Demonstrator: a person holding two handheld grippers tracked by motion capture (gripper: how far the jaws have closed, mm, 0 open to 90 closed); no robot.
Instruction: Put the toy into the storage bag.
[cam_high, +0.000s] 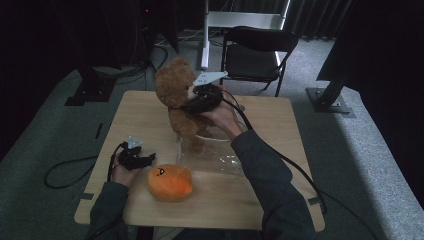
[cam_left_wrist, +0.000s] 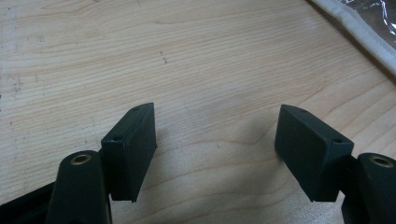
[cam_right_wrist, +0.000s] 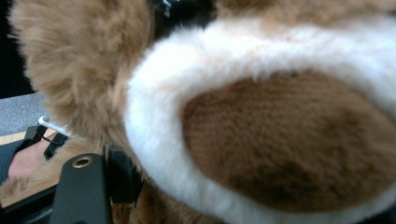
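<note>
Left claw rested open and empty on the light wooden desk, round orange plush toy just beside it, right claw gripped the fluffy brown teddy bear by its head, held upright over a clear plastic bag.

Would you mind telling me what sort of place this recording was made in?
Probably a lab or studio set up for recording: dark curtains surround a small wooden table, with metal stands and a folding chair on grey carpet.
</note>
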